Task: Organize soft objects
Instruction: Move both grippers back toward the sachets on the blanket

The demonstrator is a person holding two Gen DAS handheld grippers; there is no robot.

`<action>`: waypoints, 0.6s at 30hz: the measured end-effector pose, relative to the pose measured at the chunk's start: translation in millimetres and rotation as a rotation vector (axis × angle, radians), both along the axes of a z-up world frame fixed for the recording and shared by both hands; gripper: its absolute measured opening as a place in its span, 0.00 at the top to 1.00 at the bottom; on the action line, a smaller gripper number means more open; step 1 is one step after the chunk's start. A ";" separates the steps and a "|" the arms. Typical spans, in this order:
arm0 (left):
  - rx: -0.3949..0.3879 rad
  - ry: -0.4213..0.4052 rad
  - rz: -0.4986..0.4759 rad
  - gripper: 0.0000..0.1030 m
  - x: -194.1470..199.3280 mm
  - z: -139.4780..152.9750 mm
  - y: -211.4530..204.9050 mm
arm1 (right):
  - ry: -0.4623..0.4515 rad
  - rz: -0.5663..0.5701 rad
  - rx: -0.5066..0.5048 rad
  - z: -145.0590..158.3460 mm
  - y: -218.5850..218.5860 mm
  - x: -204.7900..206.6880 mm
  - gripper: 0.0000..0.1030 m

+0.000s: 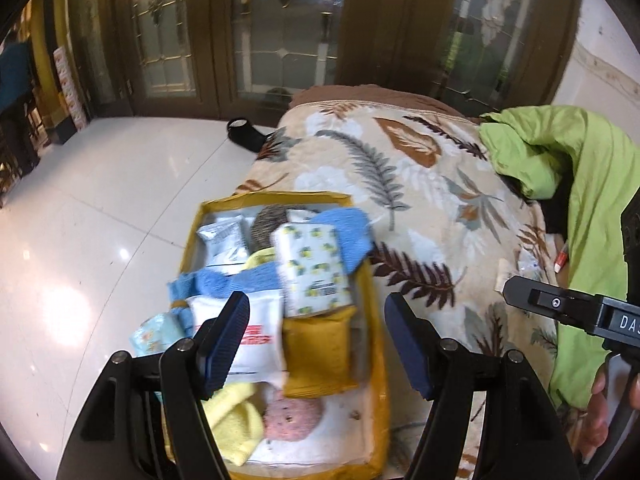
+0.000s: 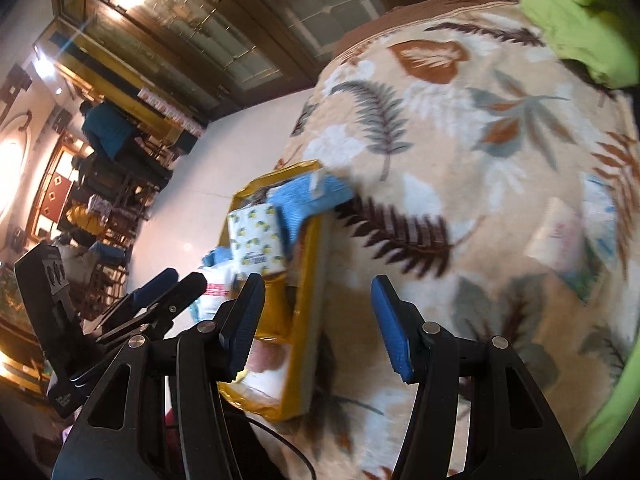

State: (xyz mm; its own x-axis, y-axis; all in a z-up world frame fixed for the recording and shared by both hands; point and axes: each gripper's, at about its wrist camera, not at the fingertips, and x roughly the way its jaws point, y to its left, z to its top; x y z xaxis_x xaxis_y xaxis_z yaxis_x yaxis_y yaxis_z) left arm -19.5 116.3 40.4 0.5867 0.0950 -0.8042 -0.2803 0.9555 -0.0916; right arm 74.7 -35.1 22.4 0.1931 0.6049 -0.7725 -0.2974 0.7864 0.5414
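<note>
Nearest the lens, the left gripper (image 1: 316, 320) hangs with its jaws spread and empty over the near half of a yellow box (image 1: 382, 360). The right gripper (image 2: 316, 312) likewise stands spread and holds nothing; it sits over the box's right wall and the leaf-print blanket (image 2: 460, 140).

The box rests on the blanket's left edge, its long axis running away from the left gripper. It is already packed. From near to far lie a pink speckled ball (image 1: 294, 418), a yellow cloth (image 1: 236, 420), a mustard packet (image 1: 320, 352), a white packet (image 1: 256, 336) with blurred red print, a lemon-print tissue pack (image 1: 312, 268), a blue cloth (image 1: 348, 232) draped over the right rim, and silver pouches (image 1: 224, 236).

A loose pale packet (image 2: 560, 232) lies on the blanket well apart from the box, ahead and right of the right gripper. That arm is judged the nearer for fetching it.

Beyond lies a green garment (image 1: 560, 152). No label reads clearly except "DAS" on the right gripper's body.
</note>
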 end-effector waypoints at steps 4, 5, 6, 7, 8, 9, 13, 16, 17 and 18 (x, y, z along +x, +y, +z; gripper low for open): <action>0.022 -0.009 -0.036 0.32 7.2 3.2 -21.1 | -0.005 -0.043 -0.019 4.1 -30.8 -2.4 0.46; 0.027 -0.012 -0.047 0.32 10.6 3.9 -27.1 | -0.009 -0.057 -0.025 5.0 -39.9 -3.1 0.46; 0.027 -0.013 -0.053 0.32 12.0 4.0 -30.6 | -0.009 -0.068 -0.030 5.6 -45.9 -2.8 0.46; 0.026 -0.015 -0.063 0.32 15.4 4.3 -36.1 | -0.007 -0.082 -0.035 5.9 -54.2 -2.4 0.46; 0.028 -0.015 -0.074 0.32 18.9 4.3 -41.7 | -0.003 -0.093 -0.037 5.9 -60.5 -1.7 0.46; 0.031 -0.015 -0.082 0.32 20.5 4.1 -47.2 | 0.000 -0.106 -0.040 6.0 -68.3 -1.2 0.46; 0.057 -0.011 -0.118 0.32 29.6 2.3 -64.1 | -0.006 -0.148 -0.061 7.9 -94.1 0.9 0.46; 0.079 -0.008 -0.140 0.32 36.7 0.0 -76.4 | -0.007 -0.175 -0.066 9.3 -109.6 2.8 0.46; 0.083 -0.009 -0.146 0.32 39.0 -0.6 -80.1 | -0.007 -0.185 -0.072 9.2 -115.2 4.4 0.46; 0.085 -0.008 -0.153 0.32 40.8 -0.9 -83.2 | -0.006 -0.191 -0.075 8.8 -118.8 5.2 0.46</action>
